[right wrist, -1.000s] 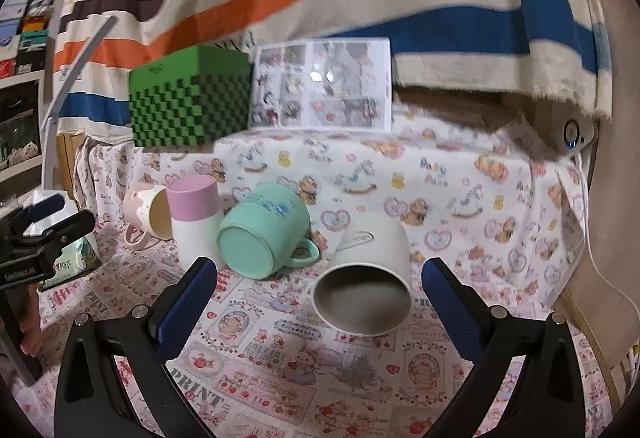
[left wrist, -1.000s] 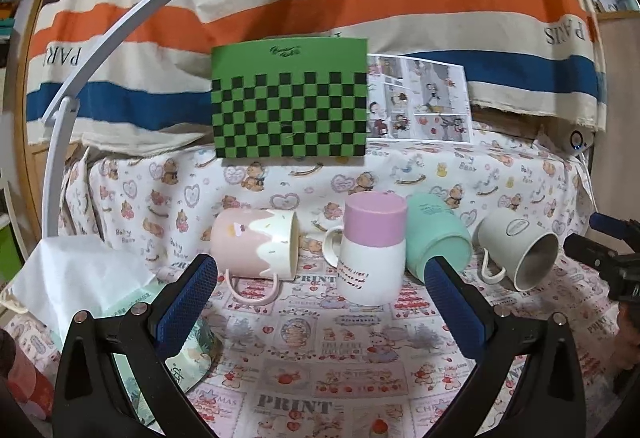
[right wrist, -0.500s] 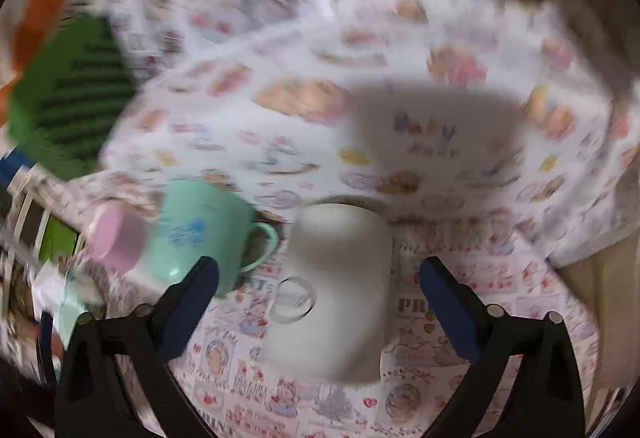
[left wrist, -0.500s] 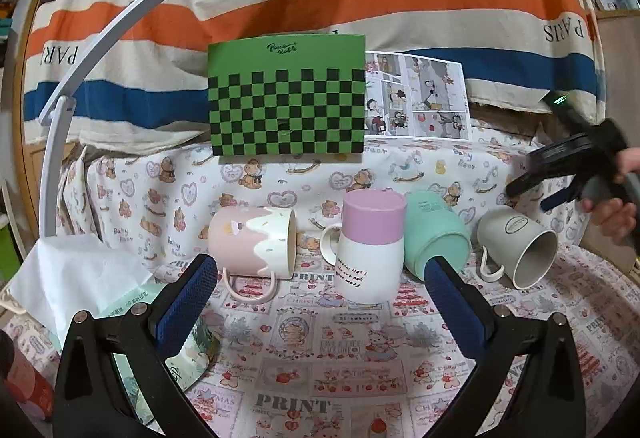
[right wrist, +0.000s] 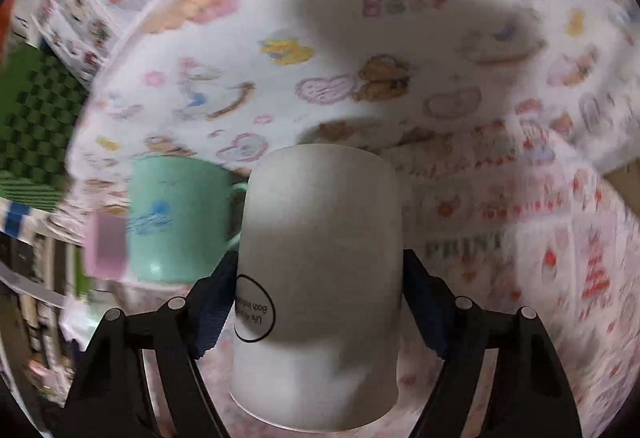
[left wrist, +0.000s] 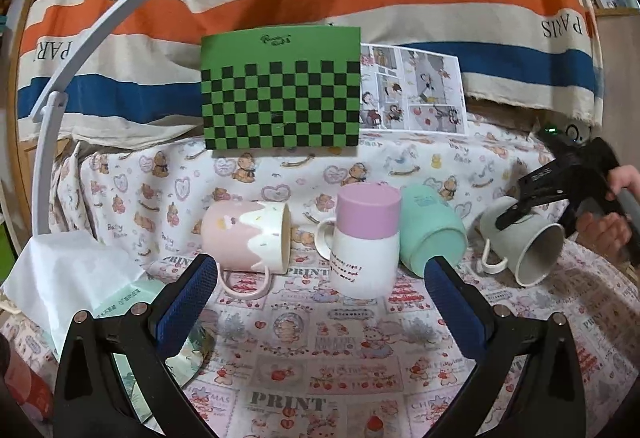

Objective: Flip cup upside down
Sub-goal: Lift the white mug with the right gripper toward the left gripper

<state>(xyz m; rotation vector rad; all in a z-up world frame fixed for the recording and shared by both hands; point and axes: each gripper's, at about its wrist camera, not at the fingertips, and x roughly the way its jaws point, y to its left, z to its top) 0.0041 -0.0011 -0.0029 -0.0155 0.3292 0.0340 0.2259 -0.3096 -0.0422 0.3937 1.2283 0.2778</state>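
Grey cup [right wrist: 320, 258] on its side, clamped between right hand-held gripper [right wrist: 318, 302] pads.

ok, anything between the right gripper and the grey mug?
Nothing visible. The right gripper already straddles the grey mug, a finger on each side of its body. The teal mug lies to its left, outside the fingers.

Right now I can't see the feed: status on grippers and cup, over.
Right gripper shut on grey mug, which lies on its side. Left gripper open, holding nothing. Mint mug close beside grey mug.
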